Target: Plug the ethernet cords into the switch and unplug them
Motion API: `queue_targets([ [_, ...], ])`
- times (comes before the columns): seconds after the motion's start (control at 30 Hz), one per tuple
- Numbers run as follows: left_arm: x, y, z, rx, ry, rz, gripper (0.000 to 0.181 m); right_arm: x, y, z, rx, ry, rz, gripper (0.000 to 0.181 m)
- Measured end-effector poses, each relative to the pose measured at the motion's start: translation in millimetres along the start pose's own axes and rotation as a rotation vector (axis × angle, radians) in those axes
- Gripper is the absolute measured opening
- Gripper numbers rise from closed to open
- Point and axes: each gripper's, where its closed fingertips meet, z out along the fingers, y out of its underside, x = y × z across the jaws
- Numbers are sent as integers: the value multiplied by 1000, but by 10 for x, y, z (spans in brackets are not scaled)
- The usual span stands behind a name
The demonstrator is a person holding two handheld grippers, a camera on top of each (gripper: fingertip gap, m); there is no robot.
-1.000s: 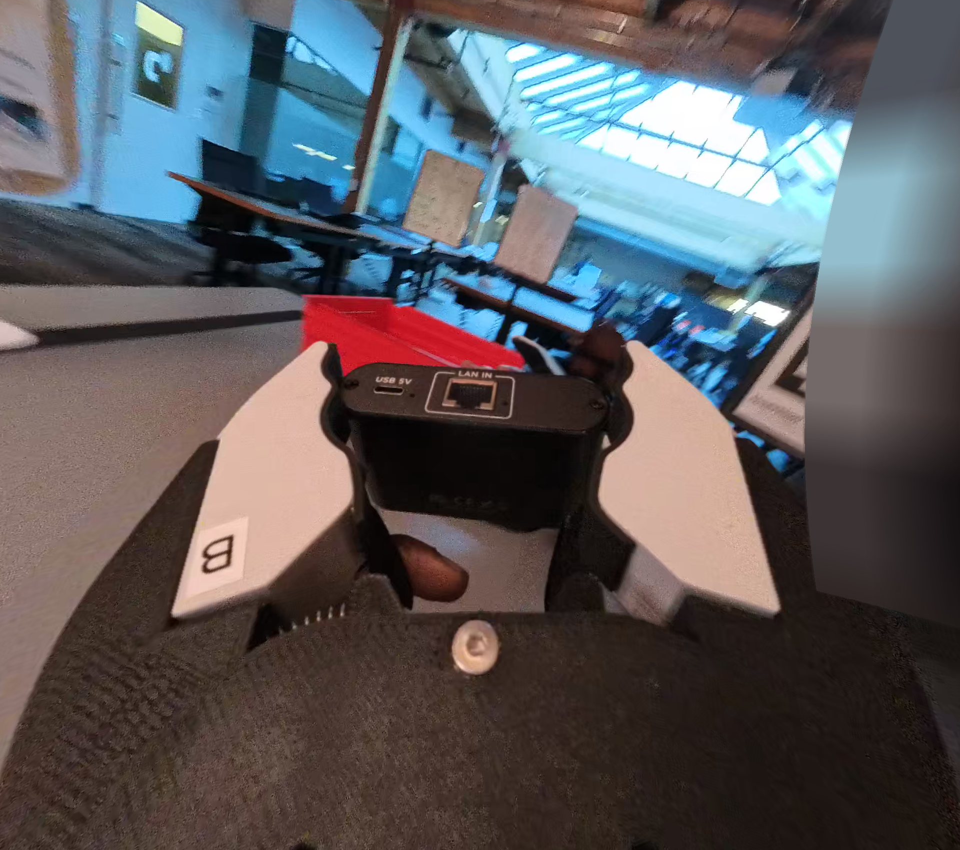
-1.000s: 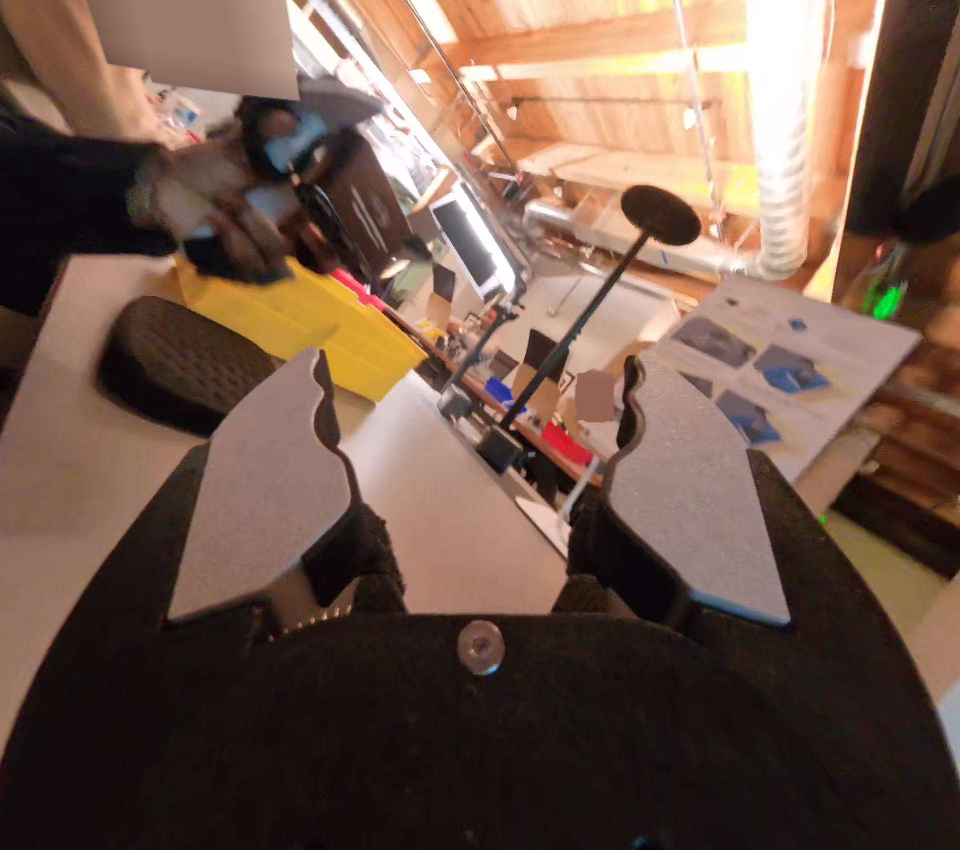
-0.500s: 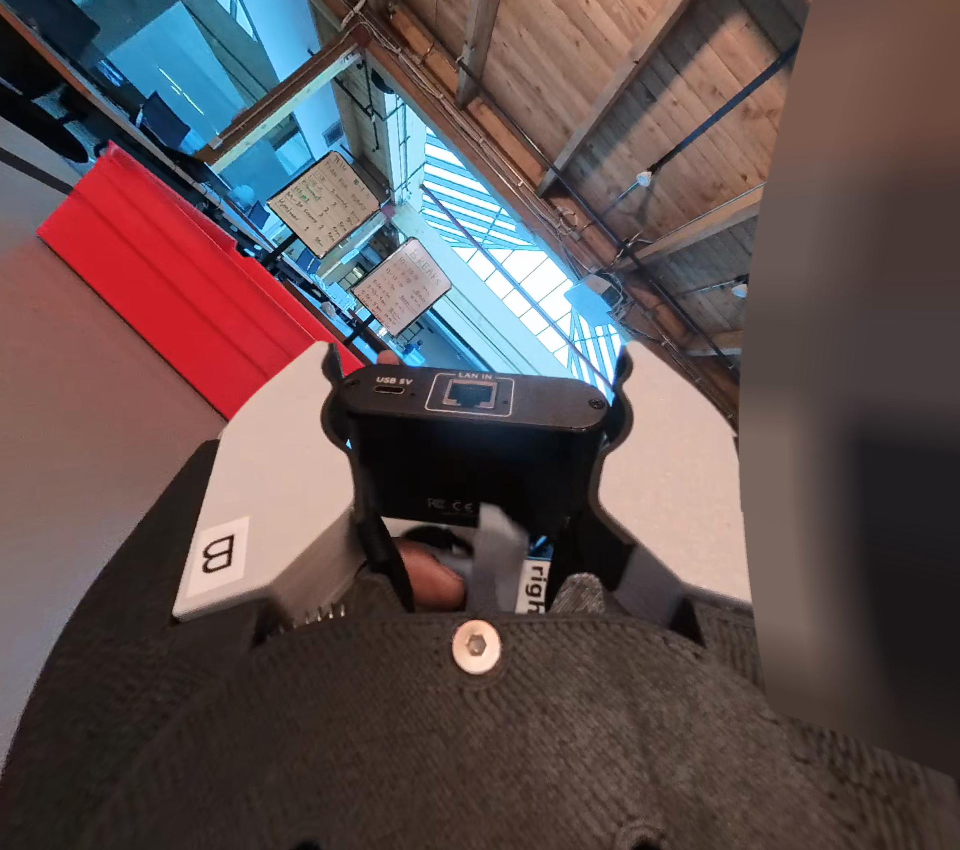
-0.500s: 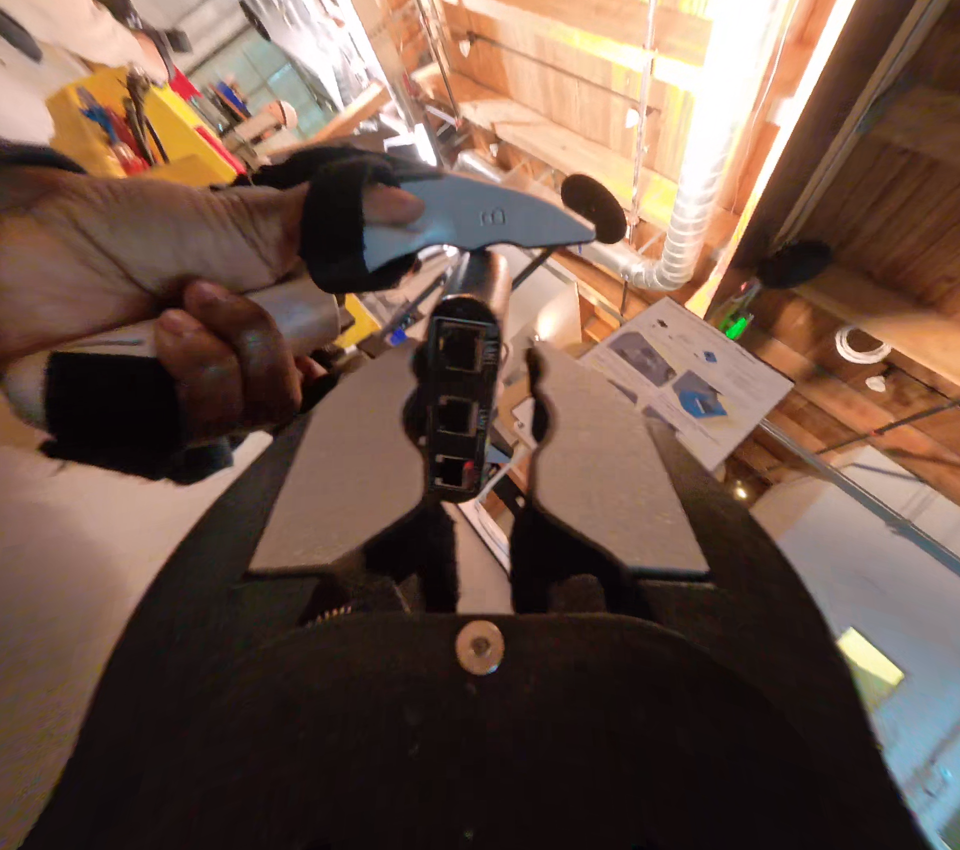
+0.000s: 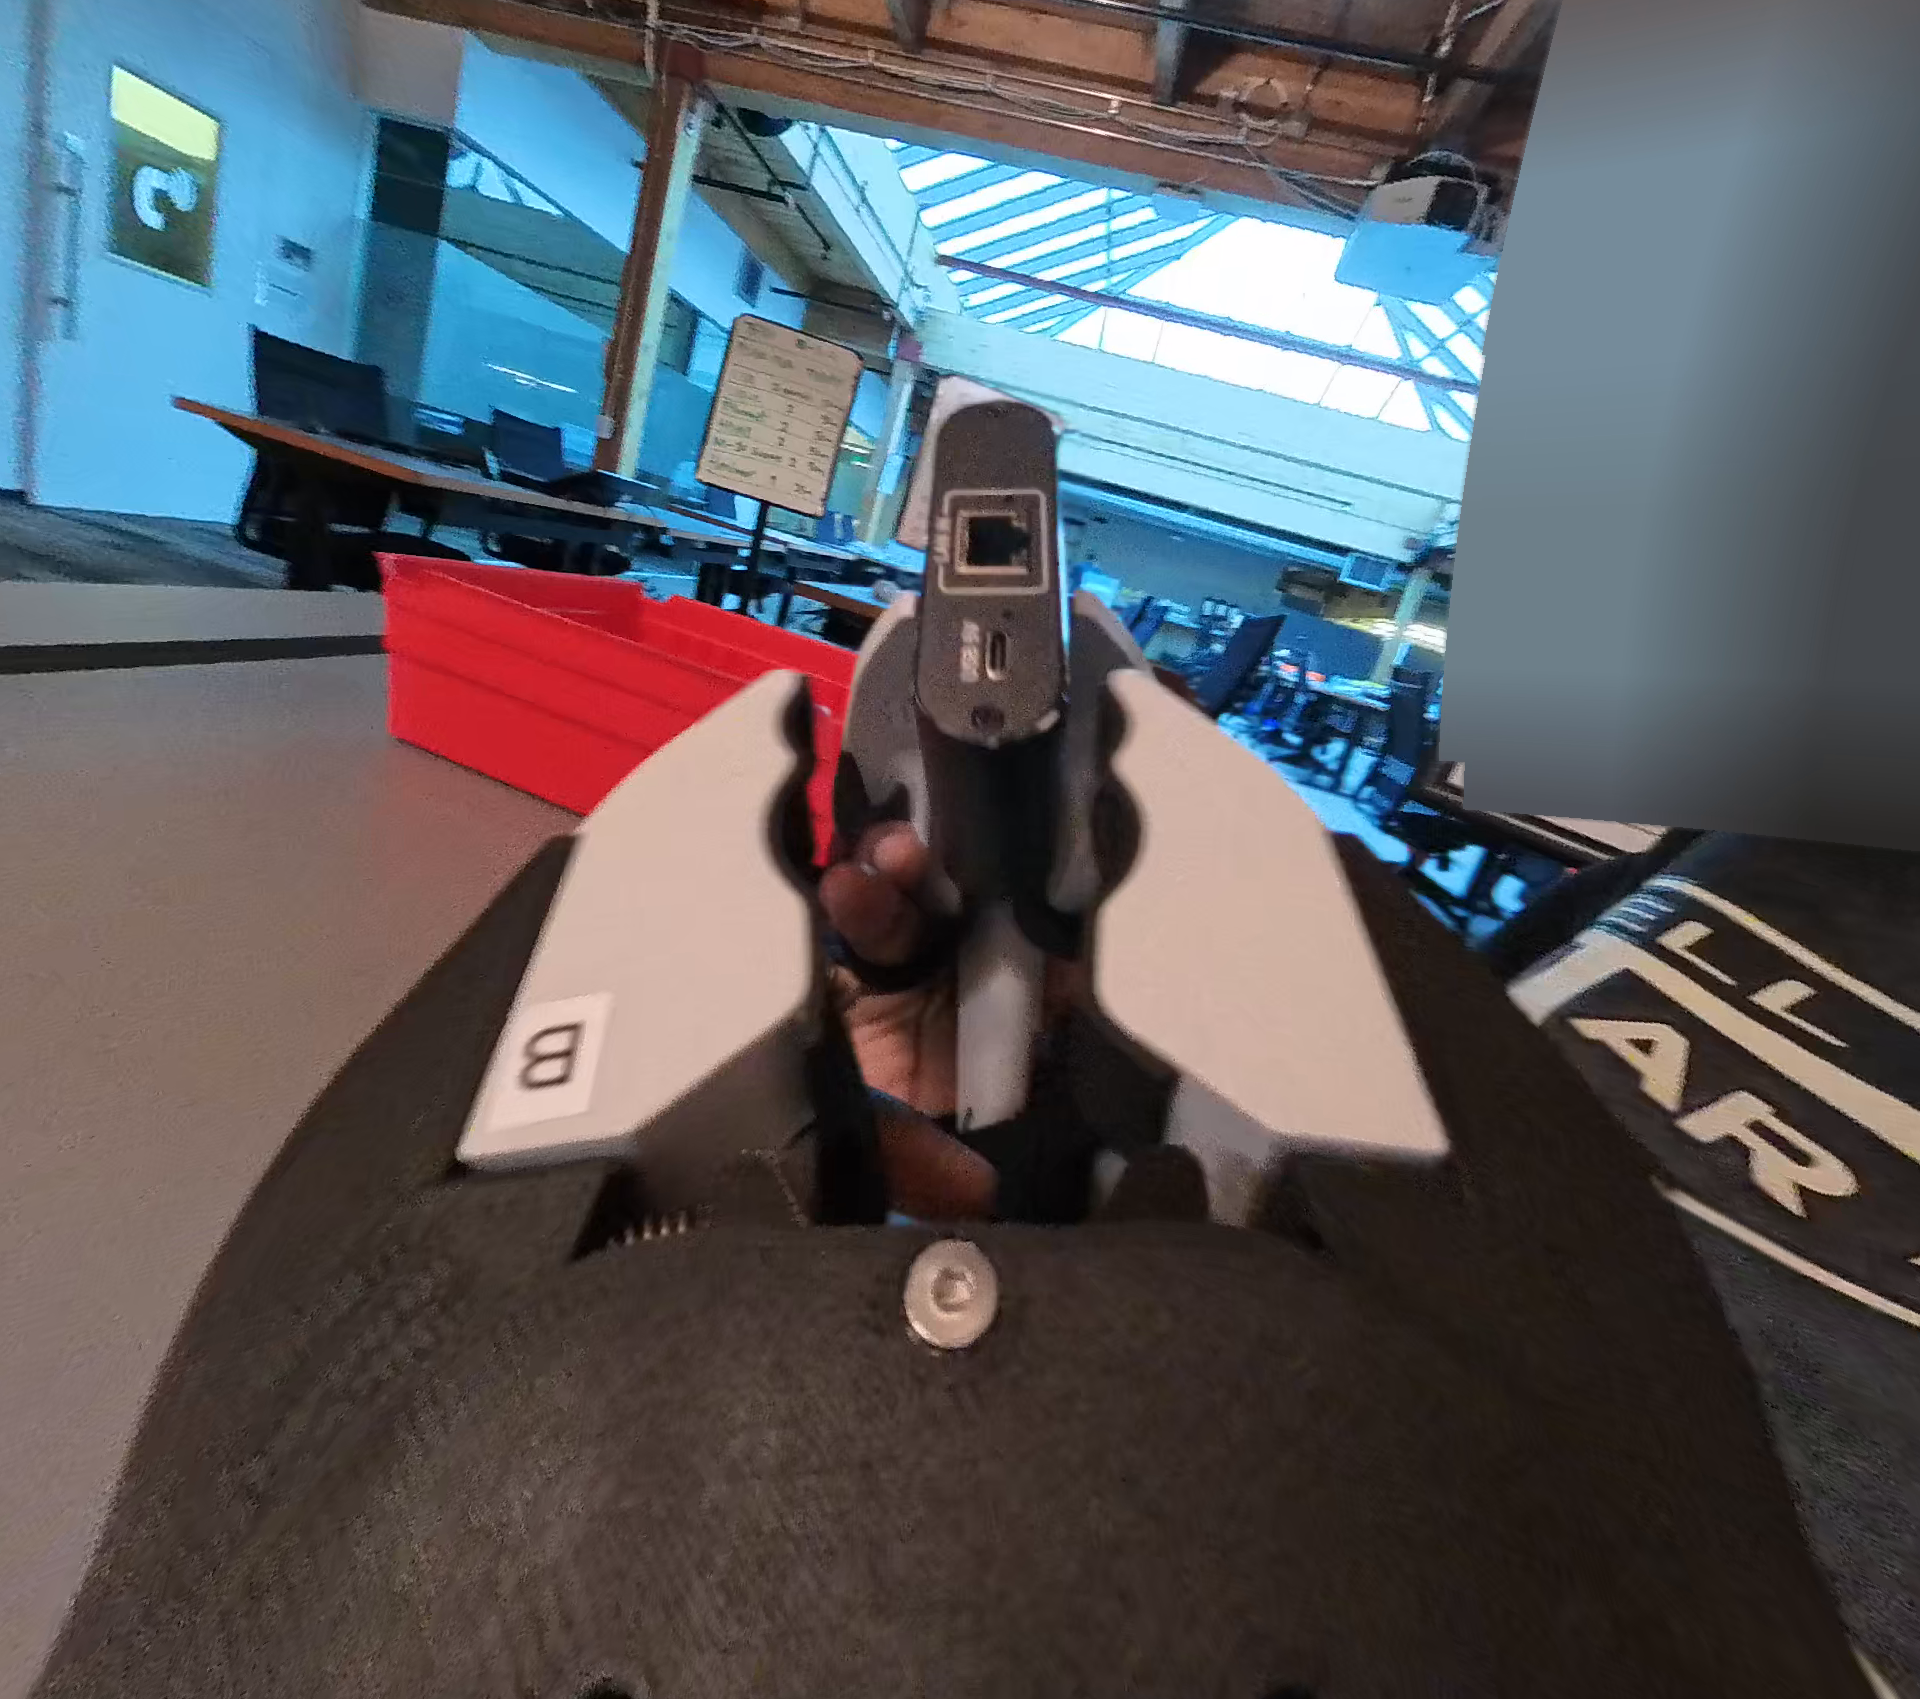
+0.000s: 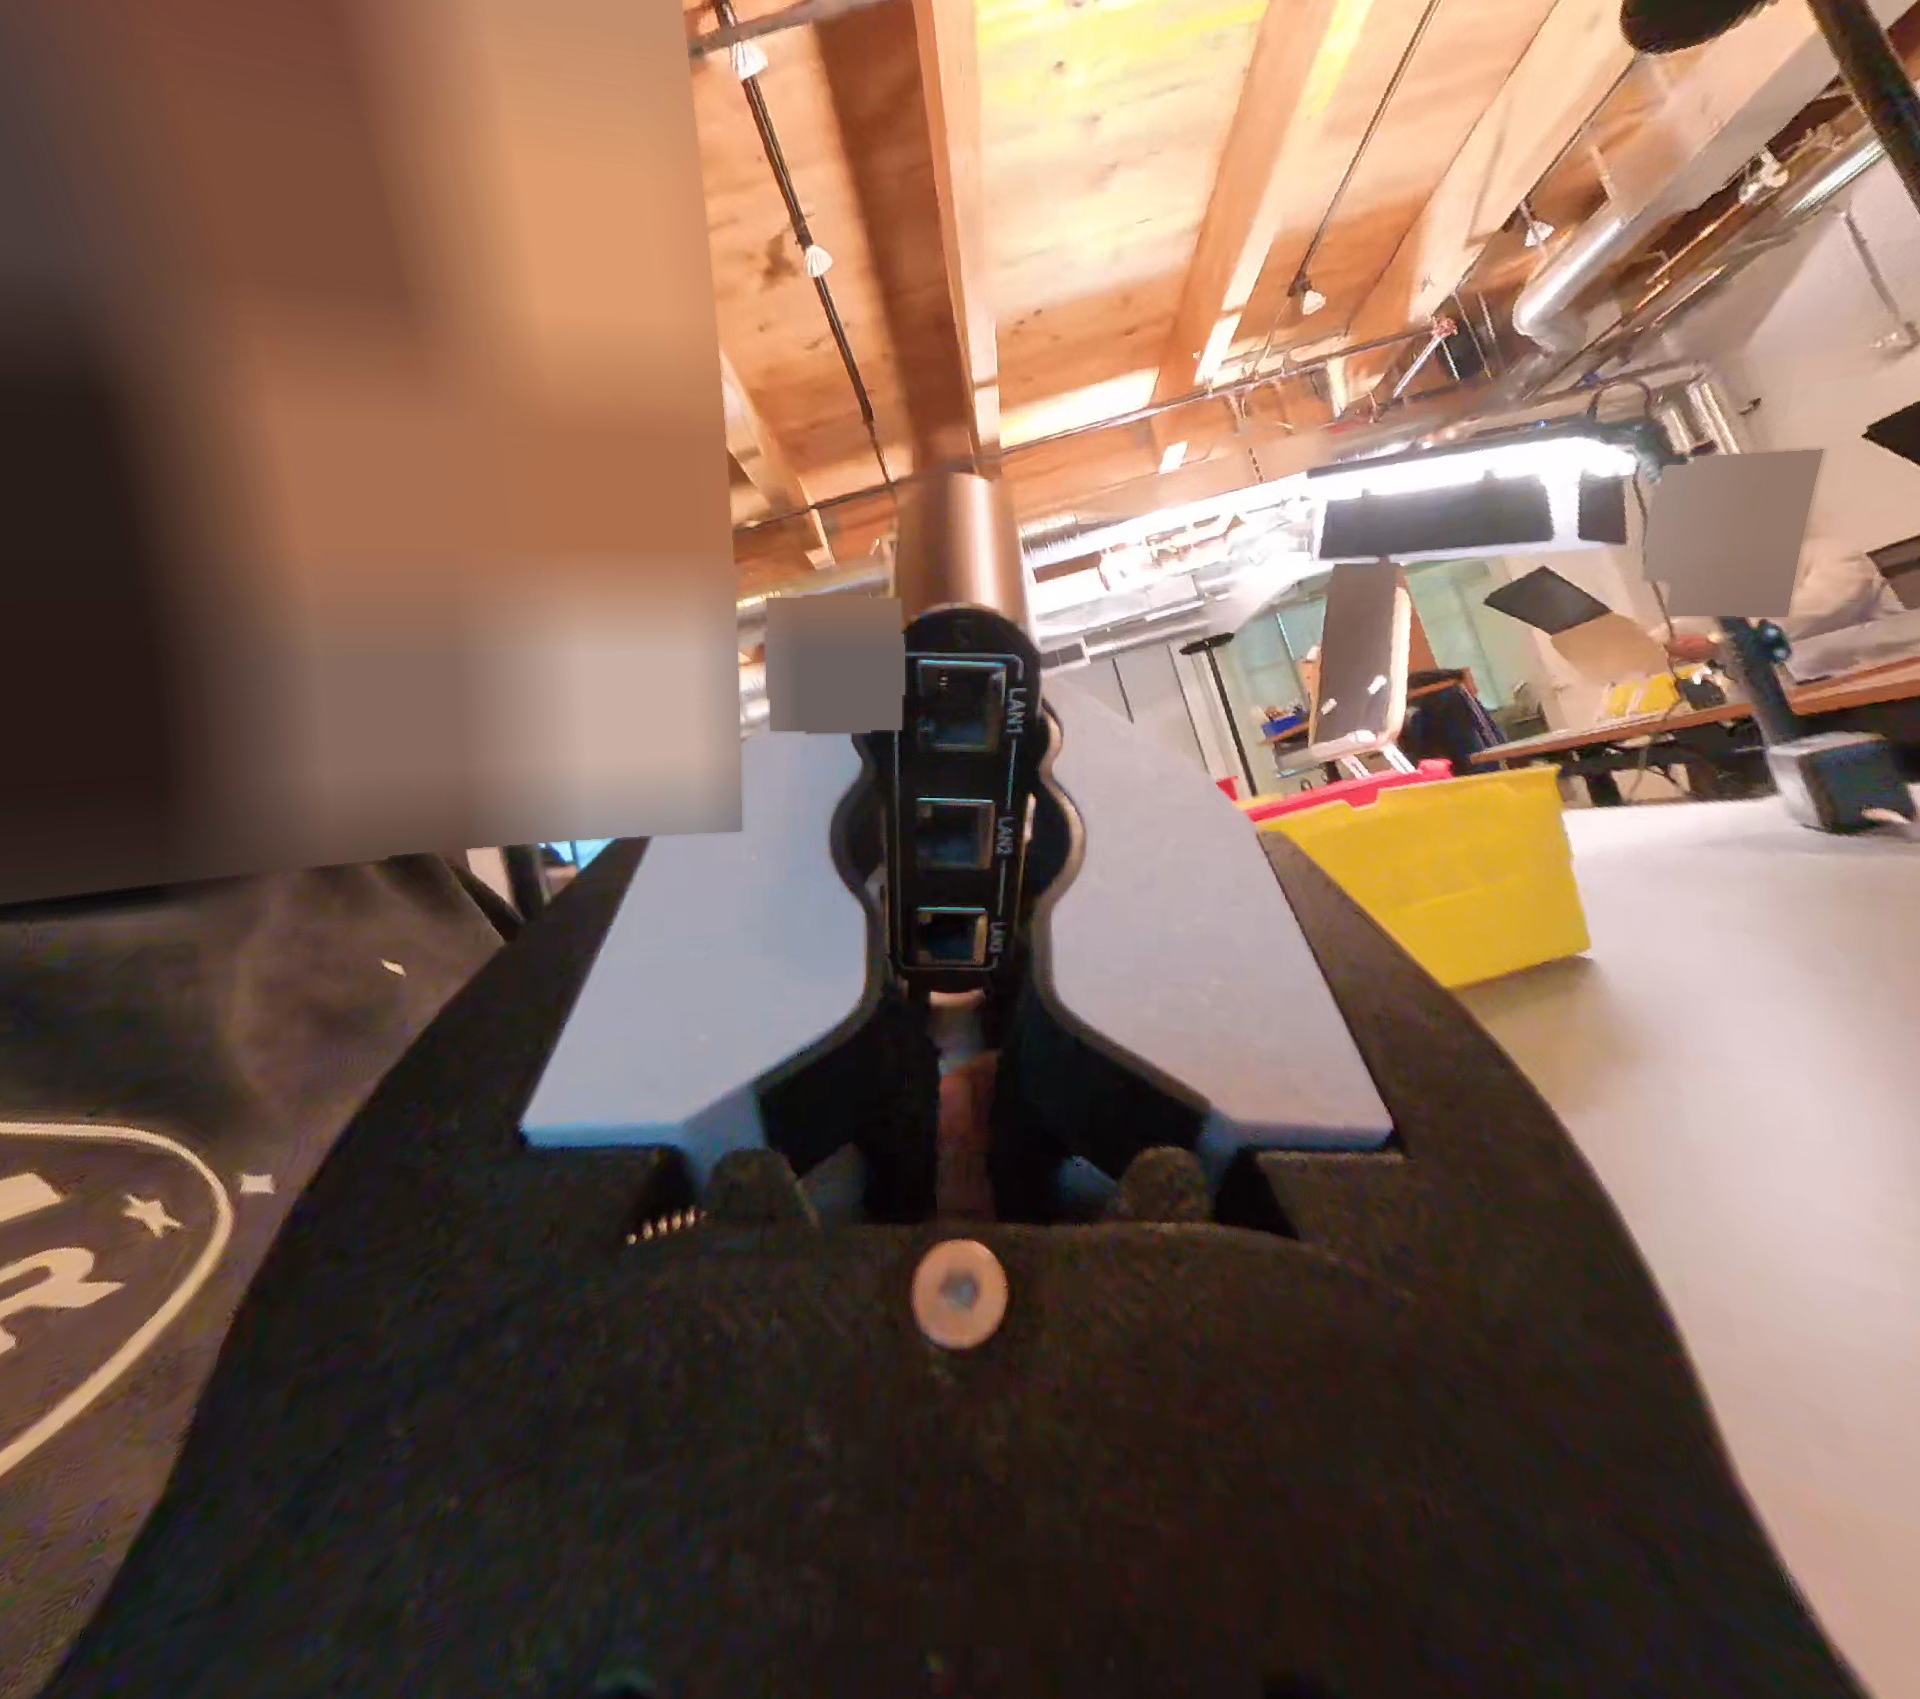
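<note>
The black switch (image 5: pixel 987 610) stands on its narrow edge in the air. In the left wrist view it shows one network port and a small USB port. My left gripper (image 5: pixel 956 693) is open, with its grey fingers (image 5: pixel 707 870) on either side of the switch and apart from it. My right gripper (image 6: pixel 961 776) is shut on the switch (image 6: pixel 956 828), whose face with three ports looks toward its camera. The right gripper's grey fingers (image 5: pixel 878 714) and the hand holding it show beyond the left fingers. No ethernet cord is in view.
A red bin (image 5: pixel 582 673) sits on the grey table (image 5: pixel 208 870) ahead to the left. A yellow bin (image 6: pixel 1444 870) sits on the table (image 6: pixel 1714 1130) to the right. A person's black printed garment (image 5: pixel 1714 1078) is close by. Less than 4 cm separates the two grippers' tips.
My left gripper held the switch flat and has let it go. My right gripper came in, shut on it, and now holds it turned on edge. Both cameras swung.
</note>
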Motion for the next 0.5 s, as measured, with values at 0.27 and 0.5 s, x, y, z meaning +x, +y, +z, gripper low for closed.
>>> queue_targets([
  [0.27, -322, -226, -229, 29, -370, 529, 24, 373, -197, -94, 85, 302, -167, 59],
  [0.5, -488, -153, -353, -293, -597, 1404, 24, 177, -37, 35, -381, 238, -1002, 67],
])
